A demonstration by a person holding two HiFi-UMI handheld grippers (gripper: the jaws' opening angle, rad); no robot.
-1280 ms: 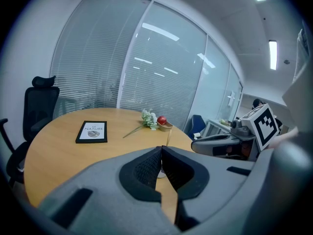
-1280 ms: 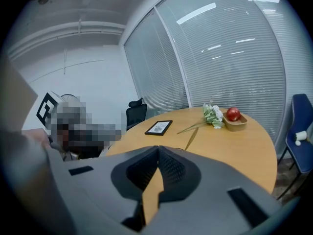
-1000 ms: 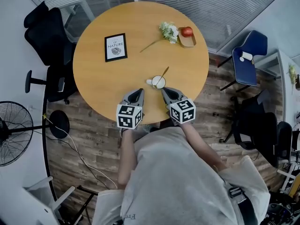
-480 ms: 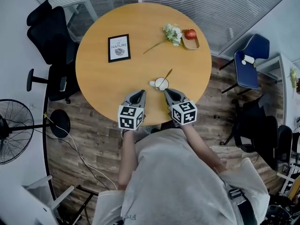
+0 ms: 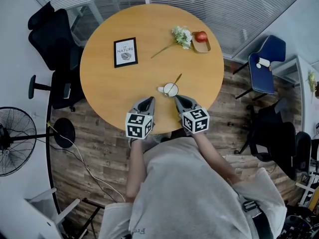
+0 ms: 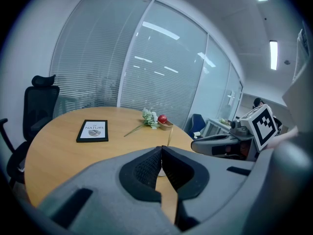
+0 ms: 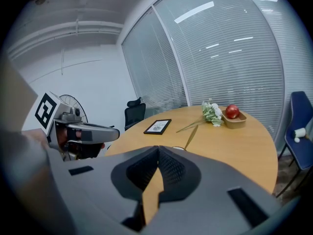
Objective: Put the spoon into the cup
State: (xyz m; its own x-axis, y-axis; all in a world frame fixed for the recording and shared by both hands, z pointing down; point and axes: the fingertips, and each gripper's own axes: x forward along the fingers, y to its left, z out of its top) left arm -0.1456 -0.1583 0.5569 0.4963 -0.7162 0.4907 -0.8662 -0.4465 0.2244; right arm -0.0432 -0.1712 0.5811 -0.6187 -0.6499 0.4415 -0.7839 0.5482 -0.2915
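A small white cup [image 5: 170, 89] stands on the round wooden table [image 5: 104, 83] near its front edge. A gold spoon [image 5: 176, 79] stands in the cup, its handle leaning up and to the far right. My left gripper [image 5: 148, 99] is shut and empty, just left of the cup and nearer me. My right gripper [image 5: 177, 98] is also shut and empty, close to the cup's near side. In the left gripper view the jaws [image 6: 161, 149] meet, with the spoon handle [image 6: 169, 136] showing above them. In the right gripper view the spoon handle [image 7: 191, 136] rises beyond the shut gripper [image 7: 158, 148].
A framed picture [image 5: 125, 52] lies at the table's left. A flower [image 5: 180, 35] and a wooden tray [image 5: 204, 46] with a red apple [image 5: 200, 36] sit at the far side. Around the table are a black office chair [image 5: 50, 34], a blue chair [image 5: 269, 59] and a floor fan [image 5: 12, 141].
The head view has shifted slightly. Both grippers stay shut by the table's front edge, and the spoon stays in the cup.
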